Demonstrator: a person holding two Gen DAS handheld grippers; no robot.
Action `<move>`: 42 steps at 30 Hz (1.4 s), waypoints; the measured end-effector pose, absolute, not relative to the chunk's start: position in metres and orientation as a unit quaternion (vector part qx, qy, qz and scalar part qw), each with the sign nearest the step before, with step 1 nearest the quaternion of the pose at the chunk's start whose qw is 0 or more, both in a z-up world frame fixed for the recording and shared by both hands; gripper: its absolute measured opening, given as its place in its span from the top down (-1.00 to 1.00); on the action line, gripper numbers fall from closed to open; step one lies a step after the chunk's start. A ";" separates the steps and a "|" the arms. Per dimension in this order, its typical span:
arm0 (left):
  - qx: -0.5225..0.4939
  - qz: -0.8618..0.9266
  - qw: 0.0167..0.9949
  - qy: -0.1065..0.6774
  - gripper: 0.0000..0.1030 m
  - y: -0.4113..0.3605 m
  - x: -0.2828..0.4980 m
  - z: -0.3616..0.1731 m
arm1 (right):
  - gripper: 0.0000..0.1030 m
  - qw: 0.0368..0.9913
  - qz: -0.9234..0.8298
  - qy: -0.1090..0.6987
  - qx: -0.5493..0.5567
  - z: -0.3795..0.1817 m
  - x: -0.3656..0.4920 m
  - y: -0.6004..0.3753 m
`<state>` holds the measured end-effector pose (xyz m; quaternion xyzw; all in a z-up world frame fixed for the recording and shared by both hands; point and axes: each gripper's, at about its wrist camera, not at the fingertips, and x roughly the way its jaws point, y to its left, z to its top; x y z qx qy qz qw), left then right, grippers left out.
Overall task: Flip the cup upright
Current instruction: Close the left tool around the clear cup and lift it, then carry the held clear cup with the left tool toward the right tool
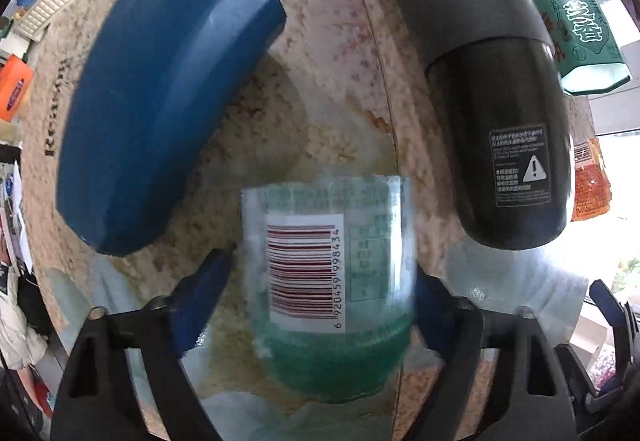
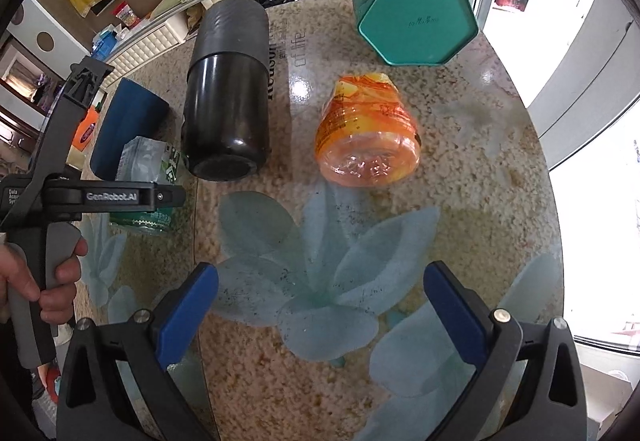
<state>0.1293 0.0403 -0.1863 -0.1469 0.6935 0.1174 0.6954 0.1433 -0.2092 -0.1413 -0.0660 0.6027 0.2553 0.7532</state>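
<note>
My left gripper [image 1: 322,293] is shut on a clear cup with a green base and a barcode label [image 1: 326,273]; its blue pads press both sides. In the right wrist view the same cup [image 2: 146,181] sits at the far left, held by the left gripper [image 2: 168,197], with its green end down near the table. My right gripper [image 2: 320,305] is open and empty above the table's flower print. An orange plastic cup [image 2: 366,133] stands upside down ahead of it.
A blue cup [image 1: 160,113] [image 2: 128,125] and a black flask [image 1: 492,89] [image 2: 226,93] stand inverted on the speckled round table [image 2: 460,201]. A teal hexagonal tin [image 2: 412,5] [image 1: 580,37] stands at the far right. The table edge curves along the right.
</note>
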 end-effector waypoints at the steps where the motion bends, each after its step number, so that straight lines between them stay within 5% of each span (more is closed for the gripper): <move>1: -0.135 0.120 0.697 0.694 -0.33 0.039 0.129 -0.185 | -1.00 0.753 0.256 0.603 -0.067 -0.142 0.145 -0.209; 17: -0.187 0.054 0.748 0.635 -0.31 0.030 0.045 -0.120 | -1.00 0.801 0.193 0.564 -0.046 -0.089 0.073 -0.246; 29: -0.150 0.024 0.723 0.674 -0.32 -0.052 -0.014 -0.158 | -1.00 0.789 0.159 0.593 -0.036 -0.087 0.013 -0.273; 42: -0.130 0.086 0.701 0.696 -0.33 -0.102 0.011 -0.196 | -1.00 0.760 0.183 0.622 -0.044 -0.105 0.025 -0.301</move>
